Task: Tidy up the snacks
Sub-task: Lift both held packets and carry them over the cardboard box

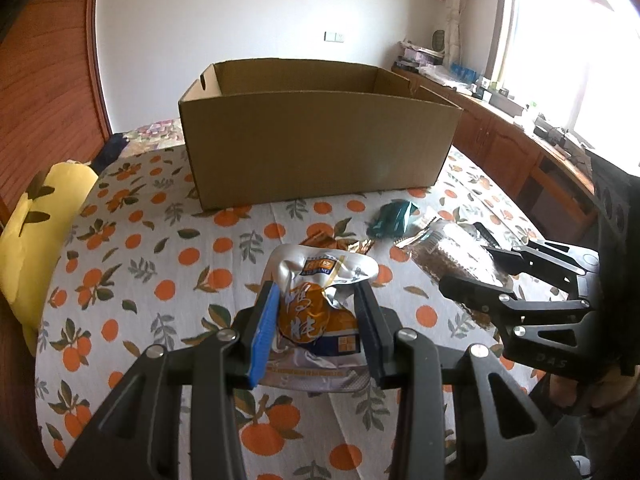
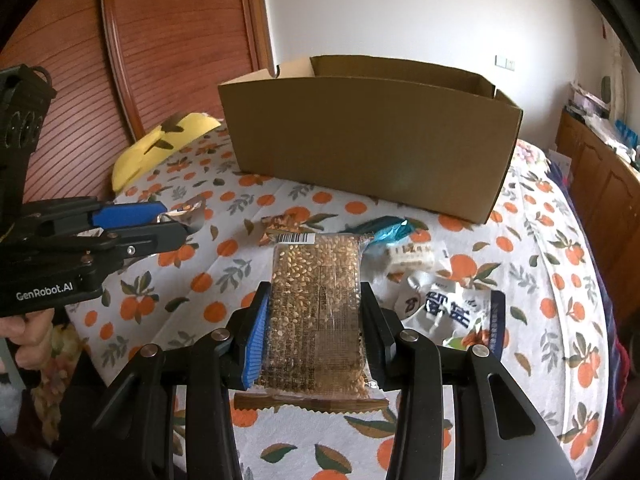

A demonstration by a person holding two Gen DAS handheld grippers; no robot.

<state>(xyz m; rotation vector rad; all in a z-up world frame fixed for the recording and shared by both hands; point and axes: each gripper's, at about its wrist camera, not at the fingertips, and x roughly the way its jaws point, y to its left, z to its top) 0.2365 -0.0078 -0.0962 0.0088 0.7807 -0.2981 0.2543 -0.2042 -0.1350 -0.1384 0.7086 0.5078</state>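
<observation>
Two handheld grippers work over a bed w/ an orange-print sheet (image 1: pixel 160 240). Left-wrist view: the left gripper (image 1: pixel 316 320), bottom center, is clenched on a crumpled silver-and-orange snack pouch (image 1: pixel 320 300), blue pad on one side, black finger on the other. An open cardboard box (image 1: pixel 316 132) sits on the sheet at upper center, beyond the pouch. Between them, right of center, lie a teal wrapper (image 1: pixel 390 218) and a small brown packet (image 1: pixel 320 238). A yellow pillow (image 1: pixel 36 232) rests at the left edge. Right-wrist view: the right gripper (image 2: pixel 316 324), bottom center, grasps a clear-wrapped sesame bar (image 2: pixel 316 304) lengthwise, barcode end toward the box (image 2: pixel 372 136). To lower right of the bar lie a white-and-blue pouch (image 2: pixel 460 316) and a small white packet (image 2: pixel 412 256) on the sheet. The left gripper w/ its pouch shows at mid-left of this view.
</observation>
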